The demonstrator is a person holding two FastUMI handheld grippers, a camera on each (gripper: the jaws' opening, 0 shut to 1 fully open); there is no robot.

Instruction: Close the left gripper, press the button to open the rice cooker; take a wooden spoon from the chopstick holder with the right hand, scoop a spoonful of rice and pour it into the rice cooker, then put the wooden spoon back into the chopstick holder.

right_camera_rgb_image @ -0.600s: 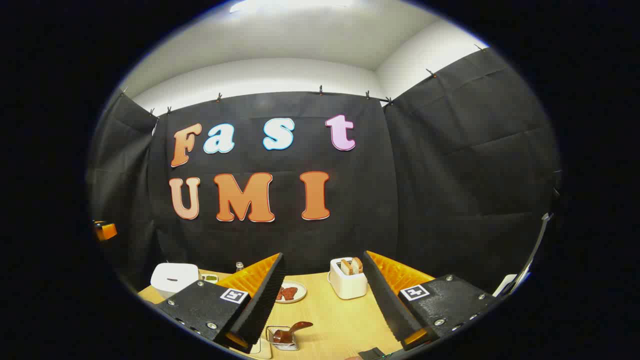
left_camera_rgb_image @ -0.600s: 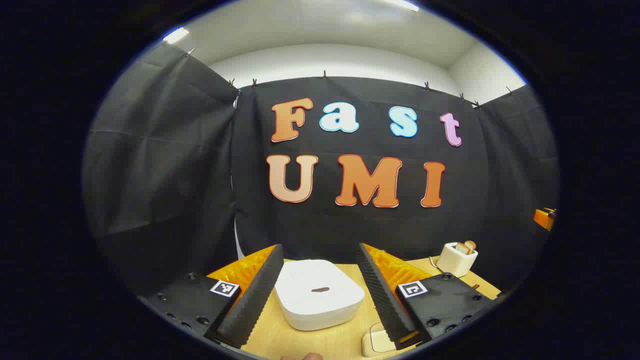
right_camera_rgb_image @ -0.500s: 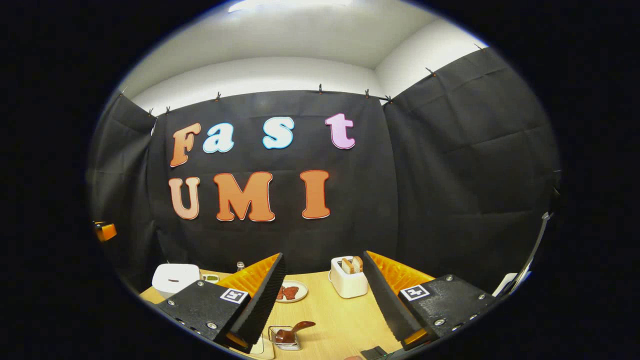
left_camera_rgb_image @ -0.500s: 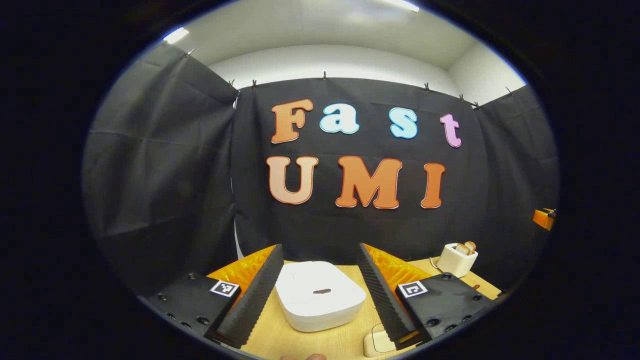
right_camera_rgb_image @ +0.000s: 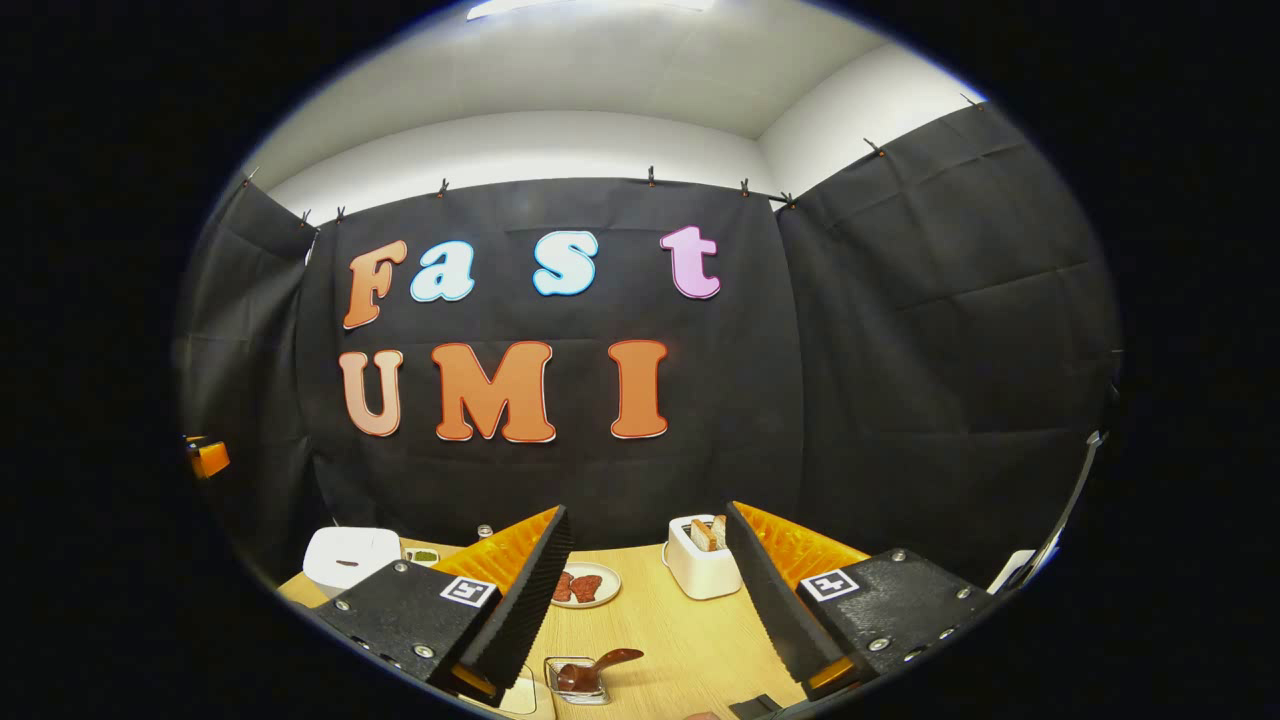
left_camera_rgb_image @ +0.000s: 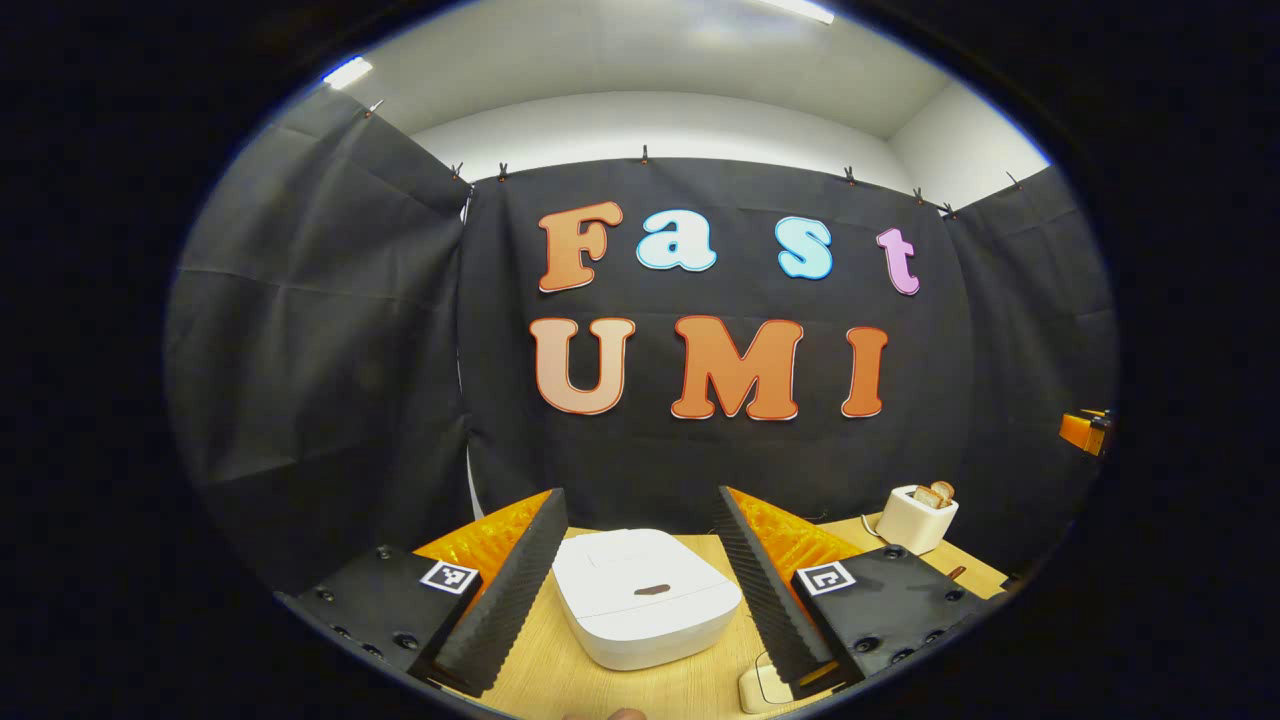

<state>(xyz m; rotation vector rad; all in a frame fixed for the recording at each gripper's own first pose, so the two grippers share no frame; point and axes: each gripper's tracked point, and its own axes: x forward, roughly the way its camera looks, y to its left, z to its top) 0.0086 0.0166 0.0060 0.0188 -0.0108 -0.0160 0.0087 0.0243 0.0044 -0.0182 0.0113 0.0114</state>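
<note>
Item: rice cooker [left_camera_rgb_image: 645,598], white, lid down, on the tabletop [left_camera_rgb_image: 560,675] toward its far edge; sits between the fingers of the left gripper [left_camera_rgb_image: 640,590] as framed in the left gripper view, not touched by them

Change noted: against the pictures of half a second back, the cooker has slid slightly lower and nearer in that frame, so the left gripper appears to be easing toward it. Judged meaning: approach to the button is under way; the fingers are spread wide, so the closing called for first is not yet done

Item: right gripper [right_camera_rgb_image: 650,600], fingers likewise spread, holding nothing; its frame has drifted a little, no more

Item: wooden spoon [right_camera_rgb_image: 600,663], in a small clear holder [right_camera_rgb_image: 575,680] near the tabletop's near edge, just ahead of the right gripper and between its fingers in that view

Other stock: toaster [right_camera_rgb_image: 702,560] with bread, toward the far edge; plate [right_camera_rgb_image: 585,585] beside it, to the left; small pale object [left_camera_rgb_image: 762,685] near the left gripper's right finger, kind unclear

Room: open tabletop between cooker and toaster; the cloth wall stands close behind the far edge, limiting forward reach
</note>
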